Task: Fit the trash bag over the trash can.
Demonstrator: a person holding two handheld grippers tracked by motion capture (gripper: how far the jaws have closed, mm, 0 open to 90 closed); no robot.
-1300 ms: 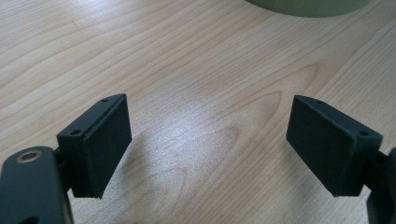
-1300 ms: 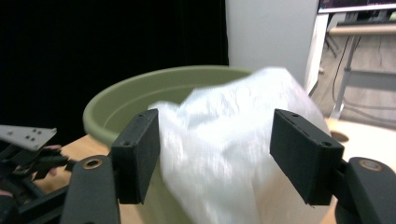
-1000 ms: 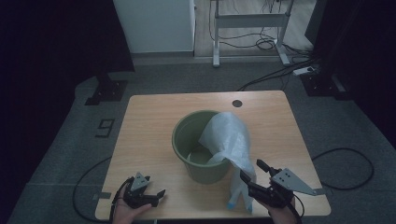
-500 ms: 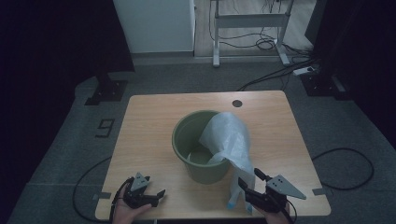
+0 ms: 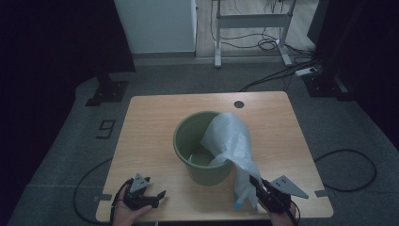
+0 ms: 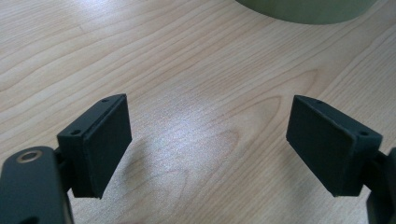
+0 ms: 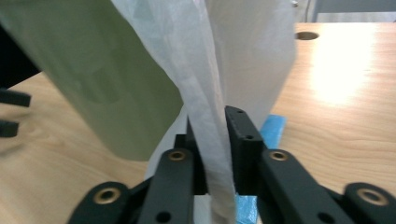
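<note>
a round green plastic bucket (image 5: 202, 146) stands mid-counter with a translucent white plastic bag (image 5: 233, 141) draped over its near-right rim, partly inside. the right tool (image 5: 258, 186) pinches the bag's hanging end; the left tool (image 5: 149, 197) rests wide apart, empty. lining looks barely started: the bag is not yet spread around the rim.

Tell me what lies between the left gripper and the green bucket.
Nothing: bare wooden table separates the left gripper from the green bucket in the high view; the left gripper view shows bare wood too.
</note>
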